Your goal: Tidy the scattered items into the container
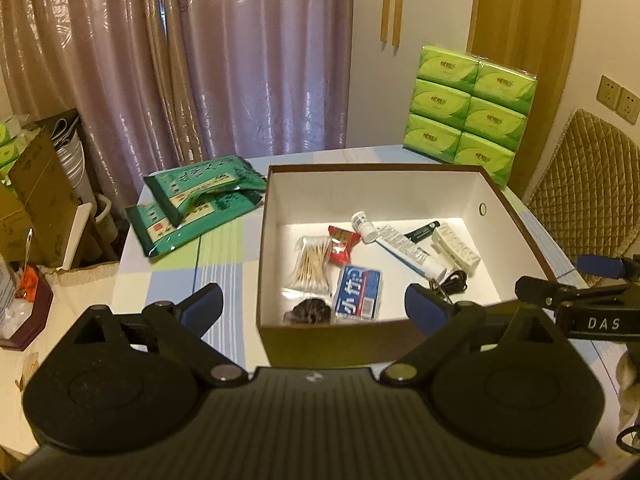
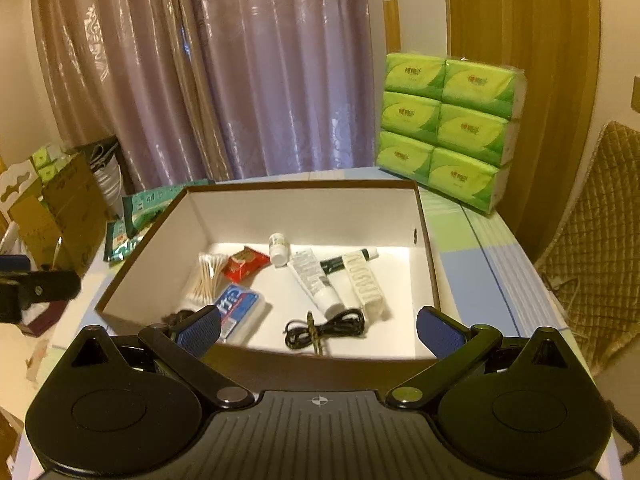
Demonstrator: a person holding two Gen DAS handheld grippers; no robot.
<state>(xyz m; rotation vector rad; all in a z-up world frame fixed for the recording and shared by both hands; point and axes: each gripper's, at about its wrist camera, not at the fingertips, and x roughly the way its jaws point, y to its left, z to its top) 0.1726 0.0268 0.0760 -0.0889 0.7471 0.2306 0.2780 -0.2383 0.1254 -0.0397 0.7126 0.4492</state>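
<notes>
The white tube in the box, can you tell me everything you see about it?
The white tube looks like soft plastic, with rows of small dark print along its body. It lies flat on the white floor of the box, slanting towards the near side. A dark tube lies at its far end, a pale patterned carton lies alongside, and a black cord is coiled by its near end. Nothing grips it.

A stack of green tissue packs [image 1: 468, 108] stands at the far corner of the checked tablecloth [image 1: 224, 256], before a white cupboard [image 1: 412, 80]. Mauve curtains [image 1: 224, 60] hang behind. Cardboard boxes [image 1: 36, 192] crowd the left; a quilted chair [image 1: 592, 184] sits right.
</notes>
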